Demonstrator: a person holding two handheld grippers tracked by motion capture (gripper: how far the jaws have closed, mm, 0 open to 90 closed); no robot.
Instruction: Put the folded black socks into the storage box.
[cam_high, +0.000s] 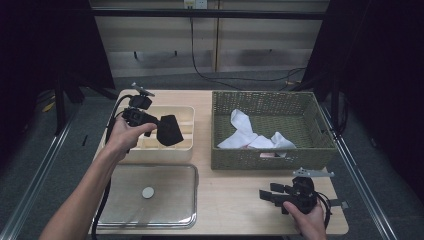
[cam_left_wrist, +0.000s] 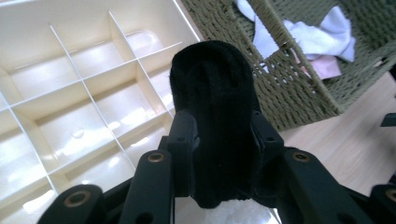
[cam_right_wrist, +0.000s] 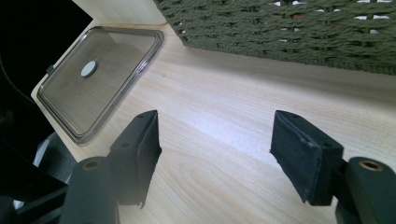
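Here, a black sock (cam_left_wrist: 212, 107) is clamped between the jaws of the left gripper (cam_high: 150, 123), the pads pressed against its two sides. The sock is seen folded into a thick, soft bundle with a rounded end that sticks out beyond the jaw tips, and its surface looks matt and slightly fuzzy. In the high view the bundle (cam_high: 167, 130) is held above the near right part of a cream box (cam_high: 186, 112), not resting on it. The gripper is carried by the left hand (cam_high: 121, 135), with a black cable trailing from it.

The box is divided by thin white walls into a grid of compartments, and those seen in the left gripper view (cam_left_wrist: 70, 93) are bare. Just in front of it a clear lid (cam_high: 165, 200) with a small round knob lies flat on the wooden table (cam_high: 235, 200).

To the right of the box stands a green woven basket (cam_high: 265, 160), in which white cloths (cam_high: 245, 131) are heaped loosely; something pink (cam_left_wrist: 327, 67) is seen under them through the weave.

The right gripper (cam_high: 272, 195) is held low over the near right corner of the table by the right hand (cam_high: 307, 220). Its jaws stand wide apart, with nothing between them but the bare tabletop (cam_right_wrist: 219, 135).
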